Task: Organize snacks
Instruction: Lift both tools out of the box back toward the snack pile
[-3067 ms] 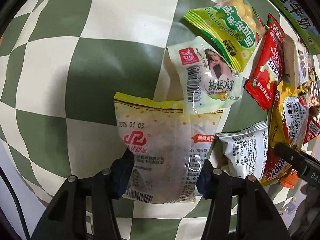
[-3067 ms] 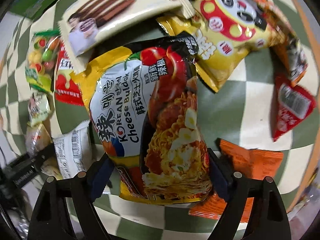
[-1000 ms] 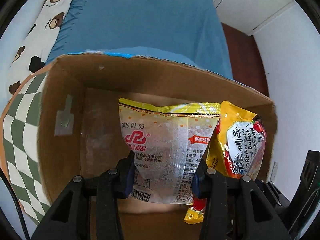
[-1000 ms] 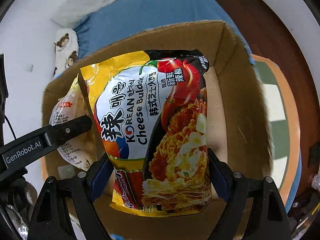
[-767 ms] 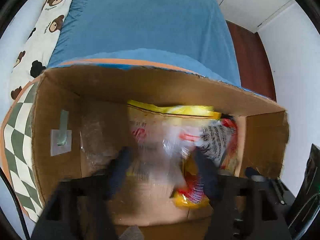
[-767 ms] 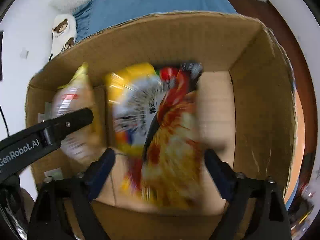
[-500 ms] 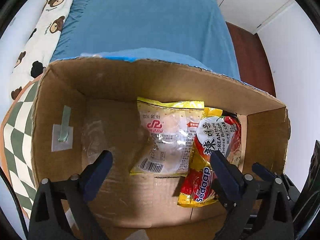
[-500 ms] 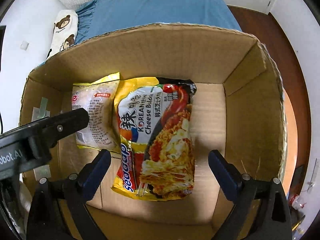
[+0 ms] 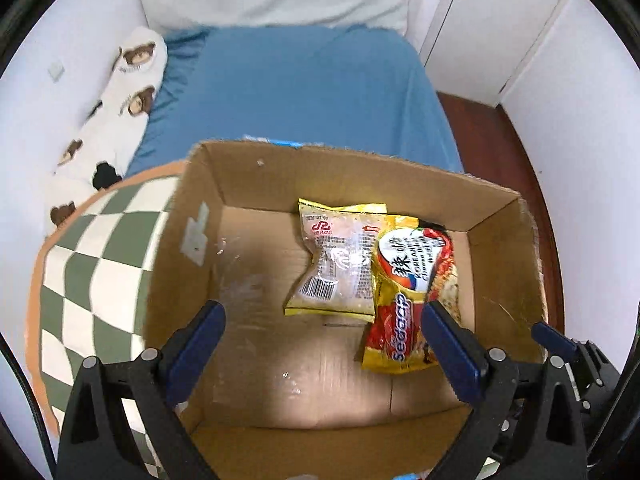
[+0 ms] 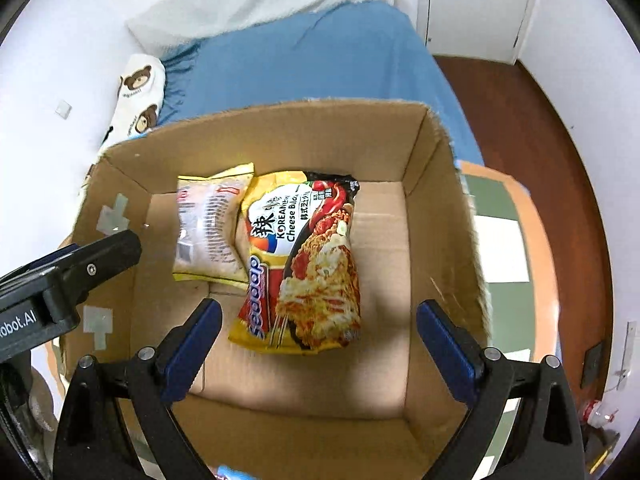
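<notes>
Left gripper and right gripper both released and empty, noodle packet and pale snack bag lying side by side in cardboard box beneath them

Both tongs, left and right, are built of black plastic arms, fitted with blue pads and silver screws; white lettering is printed on one body.

left wrist view: above cardboard box, steeply down, near, fingers in foreground | right wrist view: same box, steeply down, from its other side | shared: box floor, both packets, blue bed, checkered cloth
</notes>
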`<action>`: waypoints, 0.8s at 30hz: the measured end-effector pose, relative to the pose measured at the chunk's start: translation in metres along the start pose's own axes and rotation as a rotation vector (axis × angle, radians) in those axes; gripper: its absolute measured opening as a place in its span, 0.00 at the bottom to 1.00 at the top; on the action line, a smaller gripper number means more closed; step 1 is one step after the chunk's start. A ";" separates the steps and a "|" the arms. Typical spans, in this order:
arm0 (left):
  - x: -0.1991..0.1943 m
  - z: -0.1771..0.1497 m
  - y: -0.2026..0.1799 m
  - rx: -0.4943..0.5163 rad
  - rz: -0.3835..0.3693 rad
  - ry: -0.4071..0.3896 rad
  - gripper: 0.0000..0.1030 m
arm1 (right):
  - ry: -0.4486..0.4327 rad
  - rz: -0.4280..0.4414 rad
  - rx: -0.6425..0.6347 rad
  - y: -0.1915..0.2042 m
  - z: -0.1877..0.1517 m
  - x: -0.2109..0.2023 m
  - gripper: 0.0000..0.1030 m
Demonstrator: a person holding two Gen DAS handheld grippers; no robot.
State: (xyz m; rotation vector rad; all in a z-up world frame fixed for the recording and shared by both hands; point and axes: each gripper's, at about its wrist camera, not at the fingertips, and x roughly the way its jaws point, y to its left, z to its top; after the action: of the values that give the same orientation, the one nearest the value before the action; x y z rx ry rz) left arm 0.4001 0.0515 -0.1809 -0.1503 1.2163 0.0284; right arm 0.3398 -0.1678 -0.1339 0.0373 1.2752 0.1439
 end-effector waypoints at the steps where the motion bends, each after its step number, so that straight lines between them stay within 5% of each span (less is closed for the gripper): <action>1: -0.008 -0.002 -0.002 0.010 0.010 -0.022 0.97 | -0.018 -0.006 -0.004 0.000 -0.004 -0.009 0.97; 15: -0.111 -0.065 -0.009 0.053 0.003 -0.204 0.97 | -0.186 0.004 -0.011 0.010 -0.062 -0.117 0.97; 24: -0.125 -0.128 0.001 0.022 0.013 -0.166 0.97 | -0.106 0.054 0.052 -0.005 -0.127 -0.127 0.97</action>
State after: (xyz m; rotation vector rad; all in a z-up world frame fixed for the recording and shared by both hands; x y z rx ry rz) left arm 0.2370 0.0432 -0.1070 -0.1182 1.0520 0.0384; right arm 0.1826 -0.1954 -0.0508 0.1229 1.1724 0.1532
